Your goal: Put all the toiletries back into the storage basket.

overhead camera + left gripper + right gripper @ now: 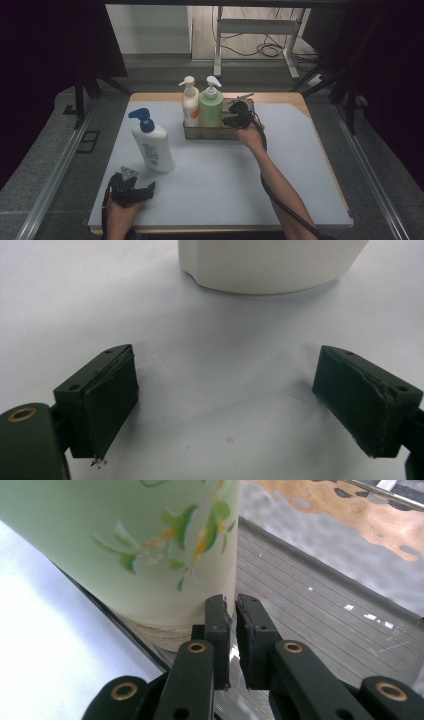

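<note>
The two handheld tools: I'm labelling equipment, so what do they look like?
Both are black. The left tool carries a grey three-cornered plate; its flat rectangular pads have frayed edges. The right tool has brass-coloured rivets and a black cable. Forearms bare.

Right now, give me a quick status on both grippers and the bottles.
Left gripper open over bare mat, near blue-capped bottle. Right gripper nearly shut, empty, beside green bottle in the metal tray. White bottle there too. Nothing blocking.

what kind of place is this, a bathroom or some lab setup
Most likely a lab or recording studio, not a bathroom. The table stands between dark curtains, cables trail over the floor behind it, and a person works with a handheld right gripper beside pump bottles in a metal tray.
</note>
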The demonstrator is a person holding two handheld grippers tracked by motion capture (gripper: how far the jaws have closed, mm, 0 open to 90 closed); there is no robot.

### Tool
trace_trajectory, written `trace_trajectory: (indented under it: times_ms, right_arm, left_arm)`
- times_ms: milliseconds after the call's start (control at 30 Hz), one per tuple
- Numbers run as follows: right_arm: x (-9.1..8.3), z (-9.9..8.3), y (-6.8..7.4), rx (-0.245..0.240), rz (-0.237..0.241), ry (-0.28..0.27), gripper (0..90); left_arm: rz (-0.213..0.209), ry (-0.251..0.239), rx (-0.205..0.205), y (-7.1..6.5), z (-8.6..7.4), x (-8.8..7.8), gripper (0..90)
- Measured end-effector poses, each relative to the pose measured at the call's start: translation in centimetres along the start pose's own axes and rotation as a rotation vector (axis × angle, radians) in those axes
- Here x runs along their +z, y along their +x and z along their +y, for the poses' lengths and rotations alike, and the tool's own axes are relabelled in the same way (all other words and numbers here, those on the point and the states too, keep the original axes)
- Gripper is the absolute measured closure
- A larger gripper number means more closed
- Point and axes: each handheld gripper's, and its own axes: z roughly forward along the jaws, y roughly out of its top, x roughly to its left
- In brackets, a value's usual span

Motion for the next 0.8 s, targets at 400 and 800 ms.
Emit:
trace_trajectory:
  times_ms: [400, 800]
  right_arm:
    - [-0.7, -0.3, 0.2, -0.027, 0.016, -0.022, 76.7]
    - [-2.9, -0.2, 1.1, -0.070, 0.025, -0.082, 56.6]
  left_arm:
    - [-0.001, -0.002, -0.001, 0.0, 0.0, 0.0, 10.7]
    - [0.001, 0.000, 0.000, 0.0, 0.0, 0.0, 10.7]
